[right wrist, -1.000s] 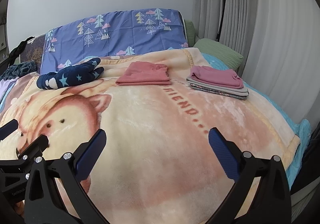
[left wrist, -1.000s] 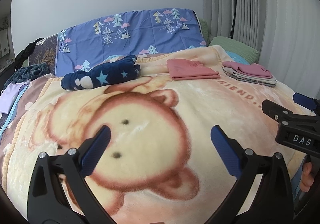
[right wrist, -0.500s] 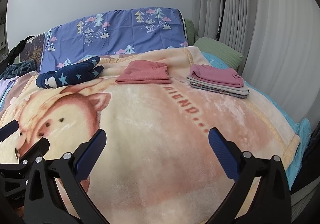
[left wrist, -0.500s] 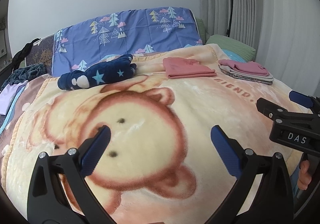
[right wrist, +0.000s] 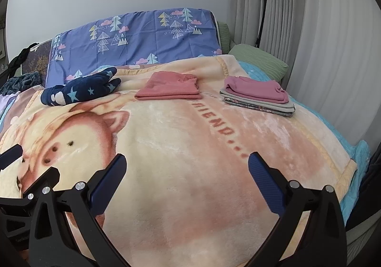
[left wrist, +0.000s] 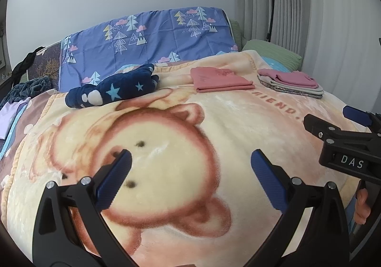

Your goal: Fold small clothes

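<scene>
Grippers left and right hover spread and empty; navy star garment lies unfolded far left, probably next.

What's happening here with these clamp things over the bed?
A person holds a gripper in each hand to fold small clothes. Right now the left gripper and right gripper are open and empty above the bear blanket. One folded pink garment and a folded stack lie at the far end.
</scene>
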Tool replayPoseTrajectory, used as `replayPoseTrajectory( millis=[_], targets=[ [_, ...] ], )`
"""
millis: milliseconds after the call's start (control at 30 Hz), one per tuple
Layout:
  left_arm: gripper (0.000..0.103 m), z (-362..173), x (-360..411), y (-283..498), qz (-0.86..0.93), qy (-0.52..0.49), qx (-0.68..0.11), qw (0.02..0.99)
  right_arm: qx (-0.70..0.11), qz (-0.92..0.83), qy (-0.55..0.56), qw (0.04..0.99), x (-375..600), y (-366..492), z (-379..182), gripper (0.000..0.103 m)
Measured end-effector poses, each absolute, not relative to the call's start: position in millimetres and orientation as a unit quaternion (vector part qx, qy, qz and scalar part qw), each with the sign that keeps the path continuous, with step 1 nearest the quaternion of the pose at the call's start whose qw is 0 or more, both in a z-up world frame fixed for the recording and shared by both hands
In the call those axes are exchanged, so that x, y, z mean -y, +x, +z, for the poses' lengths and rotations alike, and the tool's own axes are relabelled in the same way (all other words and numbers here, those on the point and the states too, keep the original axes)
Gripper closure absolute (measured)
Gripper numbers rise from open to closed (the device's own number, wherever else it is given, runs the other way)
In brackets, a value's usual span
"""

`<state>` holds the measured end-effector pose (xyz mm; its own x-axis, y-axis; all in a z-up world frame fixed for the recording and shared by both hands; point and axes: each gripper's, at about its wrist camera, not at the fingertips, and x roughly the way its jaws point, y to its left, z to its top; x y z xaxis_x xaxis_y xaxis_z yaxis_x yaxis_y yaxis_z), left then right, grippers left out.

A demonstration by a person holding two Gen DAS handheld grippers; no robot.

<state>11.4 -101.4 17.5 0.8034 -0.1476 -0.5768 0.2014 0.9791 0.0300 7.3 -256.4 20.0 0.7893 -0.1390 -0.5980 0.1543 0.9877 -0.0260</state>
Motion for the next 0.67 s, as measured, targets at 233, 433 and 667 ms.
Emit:
replayPoseTrajectory(
  millis=[233,433,667],
  targets=[
    [0.002,17.6,102.8,11.6,-0.092,0.046,-0.301,0.948,-0.317,-0.081,0.013,0.945,264.2,9.3,18.9,0.001],
    [0.002,16.0,104.5,11.8,-0.094,0.048,-0.302,0.947,-0.319,-0.082,0.011,0.944,264.6,11.4,18.8,0.001],
    [0.002,16.1,104.7,12.0,-0.095,0.048,-0.302,0.947,-0.319,-0.083,0.012,0.944,264.7,11.8,18.8,0.001]
  ],
)
